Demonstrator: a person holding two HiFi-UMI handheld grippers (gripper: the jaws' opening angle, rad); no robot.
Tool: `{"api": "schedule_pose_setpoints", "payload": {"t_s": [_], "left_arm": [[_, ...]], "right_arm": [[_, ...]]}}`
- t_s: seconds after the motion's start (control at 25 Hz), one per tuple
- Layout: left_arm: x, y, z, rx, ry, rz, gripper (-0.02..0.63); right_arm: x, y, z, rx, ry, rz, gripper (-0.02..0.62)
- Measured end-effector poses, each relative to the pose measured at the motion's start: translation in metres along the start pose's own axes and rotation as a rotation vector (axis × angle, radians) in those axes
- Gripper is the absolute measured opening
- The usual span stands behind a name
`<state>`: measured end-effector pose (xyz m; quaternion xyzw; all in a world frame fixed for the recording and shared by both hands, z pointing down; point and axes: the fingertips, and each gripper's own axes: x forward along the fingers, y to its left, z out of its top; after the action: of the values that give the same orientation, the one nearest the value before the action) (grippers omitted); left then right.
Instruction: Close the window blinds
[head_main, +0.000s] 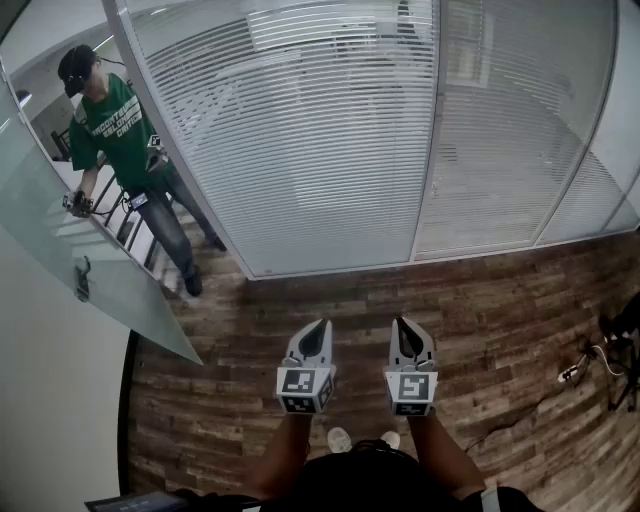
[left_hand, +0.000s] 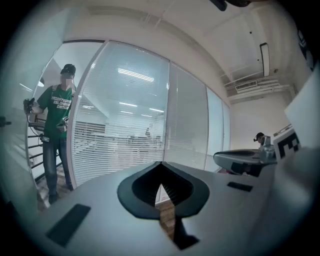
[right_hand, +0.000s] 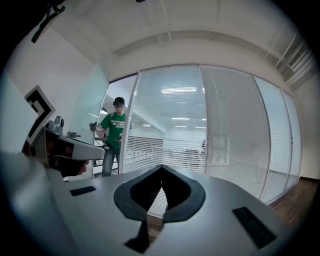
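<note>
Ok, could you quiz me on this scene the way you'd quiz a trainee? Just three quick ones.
1. True or false: the left gripper is clamped on a pull cord.
2. In the head view, where does the person in the green shirt stand relative to the blinds? A) to their left B) to their right C) in front of their middle
3. Fill in: the left gripper and the right gripper are both ____, with nothing in them.

Key: 1 false; 2 A; 3 shut.
</note>
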<state>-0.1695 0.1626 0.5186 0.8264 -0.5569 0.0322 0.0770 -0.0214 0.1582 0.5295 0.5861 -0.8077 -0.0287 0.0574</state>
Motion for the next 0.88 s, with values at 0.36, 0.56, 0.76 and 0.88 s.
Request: {"api": "schedule_pose_setpoints", "payload": {"t_s": [0.36,0.56,0.76,0.88], "left_arm": [[0.004,-0.002,-0.017,-0.053,0.014,0.018,-0.005],[0.004,-0.005,-0.017,-0.036,0.013,0.025,-0.005],[0.001,-0.008,-0.007,0.000,-0.008,0.033,-0.005],[0.001,-0.009,0.000,0.018,-0.017,0.046,-0.005]], "right_arm": [[-0.003,0.003,0.016,0.031,-0.001,0.023,0.002],[-0.002,0.003,0.017,0.021,-0.020,0.034,0.002],[-0.003,0.004,0.019,0.012,-0.037,0.045,0.002],[-0.003,0.003,0.021,0.010,-0.048,0.043,0.002]]}}
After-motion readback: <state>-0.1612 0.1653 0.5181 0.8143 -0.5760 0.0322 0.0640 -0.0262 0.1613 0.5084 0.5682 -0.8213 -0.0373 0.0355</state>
